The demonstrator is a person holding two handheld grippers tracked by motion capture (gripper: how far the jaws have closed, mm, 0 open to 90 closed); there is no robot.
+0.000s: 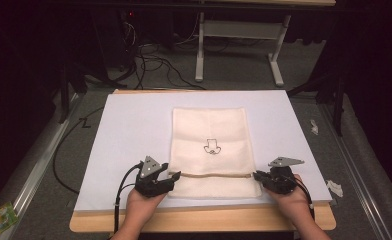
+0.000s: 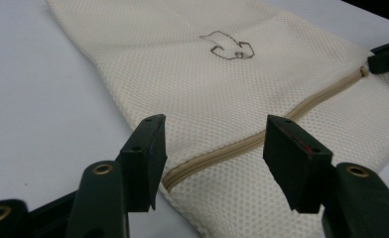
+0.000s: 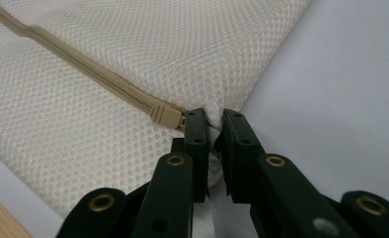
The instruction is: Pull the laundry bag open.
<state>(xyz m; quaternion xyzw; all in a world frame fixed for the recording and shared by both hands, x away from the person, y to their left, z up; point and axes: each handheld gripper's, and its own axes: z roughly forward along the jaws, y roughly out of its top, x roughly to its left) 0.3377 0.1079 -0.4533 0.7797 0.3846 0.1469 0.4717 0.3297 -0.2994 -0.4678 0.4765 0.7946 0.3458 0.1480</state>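
White table (image 1: 134,125) bears cream mesh bag (image 1: 209,130) (zippered).

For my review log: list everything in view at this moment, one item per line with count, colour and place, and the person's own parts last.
Cream mesh zip bag: one, cream with a small dark line drawing, flat on the sheet's middle.
Tan zipper: one, tan, across the bag's near end; its slider sits at the right gripper's end.
White sheet: one, white, covering most of the table.
Wooden table: one, light wood, edge showing at the front.
White frame legs: one frame, white, on the floor beyond the table.
Black cables: several, black, on the floor behind.
Left gripper: one, black, jaws open astride the zipper's left end.
Right gripper: one, black, jaws pinching the bag's edge beside the slider.
Hands: two, at the near edge.
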